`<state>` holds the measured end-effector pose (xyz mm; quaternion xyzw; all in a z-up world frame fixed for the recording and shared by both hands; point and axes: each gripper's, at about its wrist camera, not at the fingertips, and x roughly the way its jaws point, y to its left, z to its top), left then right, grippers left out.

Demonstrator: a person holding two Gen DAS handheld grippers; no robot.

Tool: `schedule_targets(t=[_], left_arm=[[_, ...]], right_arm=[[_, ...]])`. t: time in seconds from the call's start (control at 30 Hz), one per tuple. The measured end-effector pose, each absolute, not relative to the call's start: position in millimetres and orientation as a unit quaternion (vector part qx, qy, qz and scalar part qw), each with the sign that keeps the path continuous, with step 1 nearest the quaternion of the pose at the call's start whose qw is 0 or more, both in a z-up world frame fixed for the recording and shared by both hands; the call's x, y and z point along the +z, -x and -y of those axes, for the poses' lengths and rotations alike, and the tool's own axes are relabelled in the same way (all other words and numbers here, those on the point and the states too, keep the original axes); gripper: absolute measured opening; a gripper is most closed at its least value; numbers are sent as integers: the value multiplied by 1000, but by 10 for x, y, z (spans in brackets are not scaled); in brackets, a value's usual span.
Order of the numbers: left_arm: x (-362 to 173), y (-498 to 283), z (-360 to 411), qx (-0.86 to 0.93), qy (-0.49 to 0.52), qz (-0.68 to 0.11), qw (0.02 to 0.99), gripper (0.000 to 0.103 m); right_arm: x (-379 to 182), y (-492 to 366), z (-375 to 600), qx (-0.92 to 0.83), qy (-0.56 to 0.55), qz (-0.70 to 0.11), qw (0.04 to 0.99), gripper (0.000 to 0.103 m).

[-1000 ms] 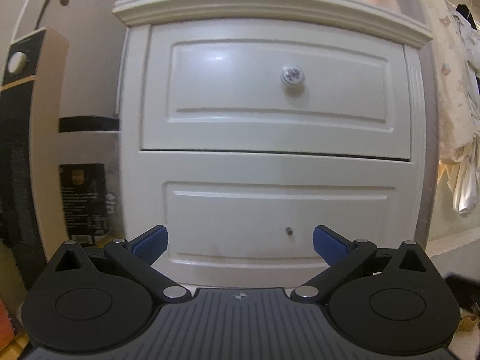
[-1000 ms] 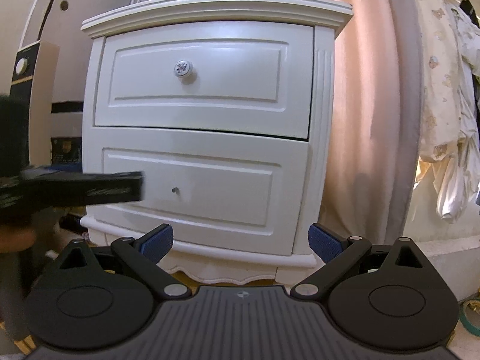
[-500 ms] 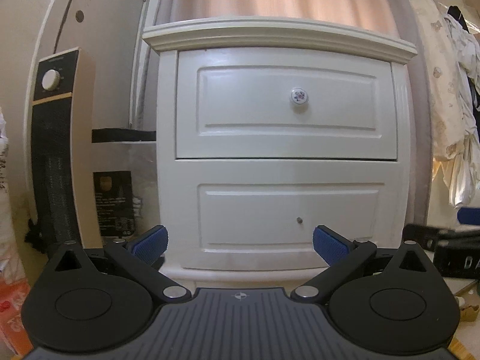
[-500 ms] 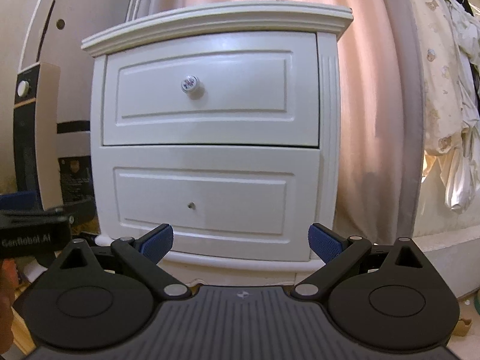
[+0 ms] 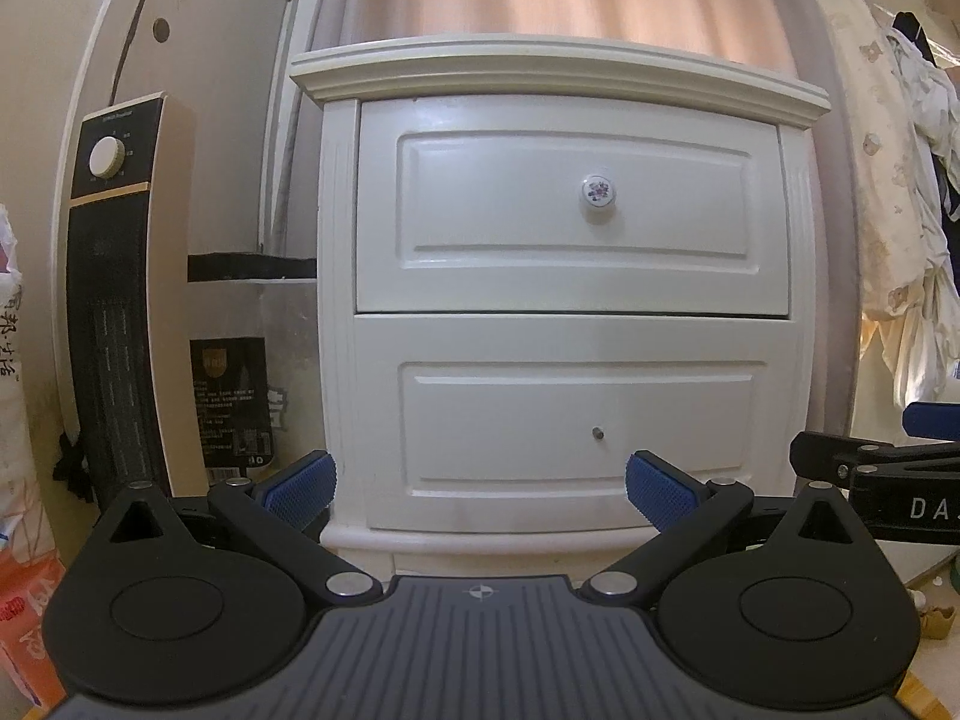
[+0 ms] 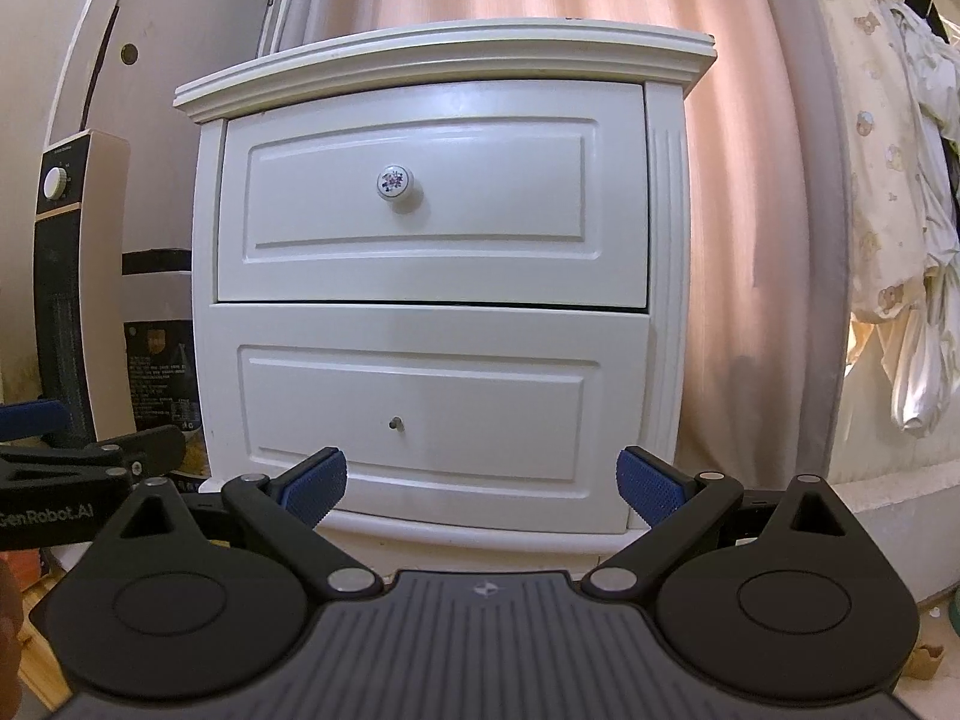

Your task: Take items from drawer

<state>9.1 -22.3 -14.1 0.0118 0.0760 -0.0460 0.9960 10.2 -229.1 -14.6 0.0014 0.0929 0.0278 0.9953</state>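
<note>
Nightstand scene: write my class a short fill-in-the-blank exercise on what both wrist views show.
1. Both drawers of the nightstand are ____.
2. The top drawer has a round floral ____.
3. Both the left tongs and the right tongs are ____.

Missing words: shut; knob; open

Left gripper (image 6: pixel 90 480), seen at the left edge of the right wrist view: side marked "GenRobot.AI" in white; right gripper (image 5: pixel 888 480), seen at the right edge of the left wrist view: white letters "DA", the rest cut off by the frame; white bag (image 5: pixel 12 324) at far left: handwritten-style Chinese characters, not legible; black package (image 5: pixel 231 402) beside the nightstand: gold emblem and lines of white print with a barcode, too small to read.
</note>
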Motion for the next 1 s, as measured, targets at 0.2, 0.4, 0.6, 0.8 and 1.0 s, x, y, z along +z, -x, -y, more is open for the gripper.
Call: schedule_targets(t=[0.2,0.4,0.6,0.8,1.0], left_arm=[[-127,-83,236,-49,-14,-74,996,103],[-119,-78,245,-52,-15,-73,996,103],[-120,-92,242,-55,-12,-76,996,103],[-115,-94,245,-56,-9,-76,995,103],[-115,-92,248,-59,-9,-77,995,103]], right_arm=[[-136,-81,2281,31,-1,-91,995,103],[-131,-78,2297,28,-2,-91,995,103],[-137,-74,2298,29,-1,-93,995,103],[-137,-61,2282,30,2,-92,995,103],[-136,-46,2279,26,6,-90,996,103]])
